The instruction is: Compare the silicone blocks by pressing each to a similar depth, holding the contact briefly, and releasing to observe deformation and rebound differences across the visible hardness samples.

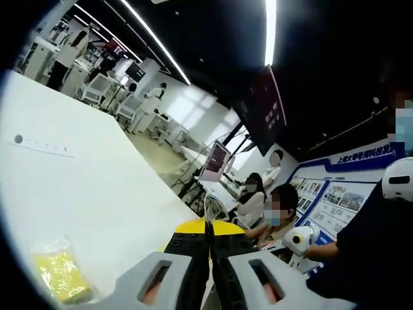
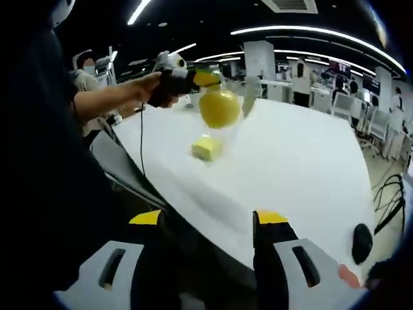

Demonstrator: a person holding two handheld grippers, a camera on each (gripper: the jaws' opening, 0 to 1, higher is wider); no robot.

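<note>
Both jaws of the left gripper [image 1: 210, 242] stand pressed together in the left gripper view, with a yellow block [image 1: 205, 226] showing just past their tips; whether they clamp it there I cannot tell. From the right gripper view the same left gripper [image 2: 205, 79] hangs above the table, held by a hand [image 2: 150, 87], and a round yellow piece in a clear bag [image 2: 219, 108] hangs from its tips, so it grips that piece. Jaws of the right gripper [image 2: 210, 223] are wide apart with nothing between them, low at the near edge of the white table [image 2: 303, 168].

On that table, under the hanging piece, lies a second yellow block [image 2: 206, 149], apart from both grippers. In the left gripper view a bagged yellow block [image 1: 59, 274] lies on the white table [image 1: 97, 187] near its lower edge, and a thin printed label [image 1: 42, 146] lies farther up. A dark oval thing [image 2: 361, 242] rests near the right edge in the right gripper view.

Around stands a big hall with long ceiling lights [image 1: 269, 32], seated people [image 1: 253, 197] and a blue display board [image 1: 339, 197]. A dark sleeve [image 2: 39, 161] covers the left side of the right gripper view.
</note>
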